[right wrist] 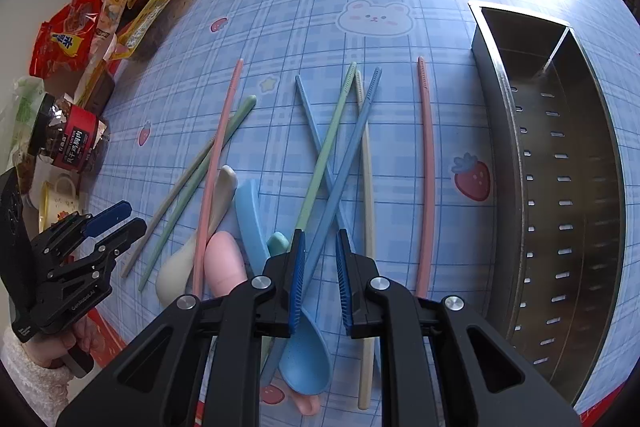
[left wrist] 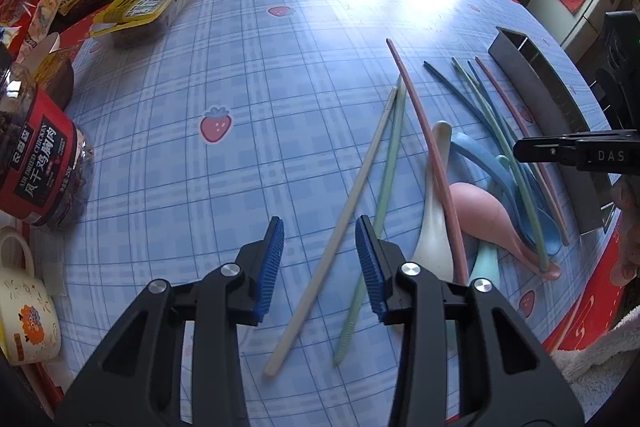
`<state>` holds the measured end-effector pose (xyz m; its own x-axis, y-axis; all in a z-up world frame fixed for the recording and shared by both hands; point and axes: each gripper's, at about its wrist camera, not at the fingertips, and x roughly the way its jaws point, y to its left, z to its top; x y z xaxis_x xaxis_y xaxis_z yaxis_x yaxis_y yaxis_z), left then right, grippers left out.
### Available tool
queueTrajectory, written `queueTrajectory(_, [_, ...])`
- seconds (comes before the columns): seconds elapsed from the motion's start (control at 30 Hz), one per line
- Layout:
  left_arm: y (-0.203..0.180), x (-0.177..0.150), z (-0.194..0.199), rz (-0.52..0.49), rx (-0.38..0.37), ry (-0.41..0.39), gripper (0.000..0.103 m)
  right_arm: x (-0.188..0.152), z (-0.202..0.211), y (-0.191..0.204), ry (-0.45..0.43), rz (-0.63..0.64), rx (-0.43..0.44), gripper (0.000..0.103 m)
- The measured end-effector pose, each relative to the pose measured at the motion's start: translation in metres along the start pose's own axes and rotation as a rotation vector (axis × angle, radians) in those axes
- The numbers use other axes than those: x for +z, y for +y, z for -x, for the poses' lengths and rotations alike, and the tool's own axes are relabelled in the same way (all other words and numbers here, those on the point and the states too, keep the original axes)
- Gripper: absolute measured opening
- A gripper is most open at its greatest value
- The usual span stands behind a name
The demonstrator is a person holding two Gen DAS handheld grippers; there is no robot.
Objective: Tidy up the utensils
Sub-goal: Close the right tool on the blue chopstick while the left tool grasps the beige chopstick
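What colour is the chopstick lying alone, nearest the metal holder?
Pink chopstick, clearest in the right wrist view.

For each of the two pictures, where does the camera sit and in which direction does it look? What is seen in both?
Left wrist view: sits on the left gripper, open, looking over the table toward the scattered utensils; the right gripper enters at the right edge.
Right wrist view: sits on the right gripper, open above a blue chopstick, with the metal holder at the right; the left gripper and the hand holding it show lower left.
Shared: the chopsticks, spoons, metal holder, red-labelled jar.
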<state>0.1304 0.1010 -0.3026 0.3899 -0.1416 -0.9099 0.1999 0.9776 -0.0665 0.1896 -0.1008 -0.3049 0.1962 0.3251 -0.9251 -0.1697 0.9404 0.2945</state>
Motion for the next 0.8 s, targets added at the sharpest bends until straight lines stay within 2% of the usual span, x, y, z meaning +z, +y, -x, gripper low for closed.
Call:
queueTrajectory(0.2, [-0.009,0.006,-0.017,-0.060,0.028,0.011,0.033,-0.002,0.001,-0.001,0.000,-0.006,0.009,0.016])
queueTrajectory(0.43, [-0.020,0.014,-0.024,-0.122,0.059,-0.008,0.032,-0.006,0.002,-0.003,0.002,-0.007,0.017,0.016])
queueTrajectory(0.47, [-0.018,0.015,-0.024,-0.110,0.057,-0.008,0.029,-0.006,0.002,-0.003,0.002,-0.011,0.021,0.016])
queueTrajectory(0.5, [-0.015,0.015,-0.024,-0.082,0.068,-0.006,0.015,-0.006,0.002,-0.003,0.003,-0.014,0.024,0.016])
queueTrajectory(0.53, [-0.009,0.017,-0.024,-0.039,0.068,0.000,0.013,-0.006,0.002,-0.003,0.004,-0.017,0.026,0.016])
queueTrajectory(0.63, [0.007,0.016,-0.022,0.089,0.014,0.006,0.010,-0.005,0.002,-0.003,0.004,-0.016,0.021,0.016])
queueTrajectory(0.8, [0.006,0.003,-0.016,0.137,0.022,0.007,0.010,0.000,-0.002,-0.007,0.020,-0.034,0.002,0.016])
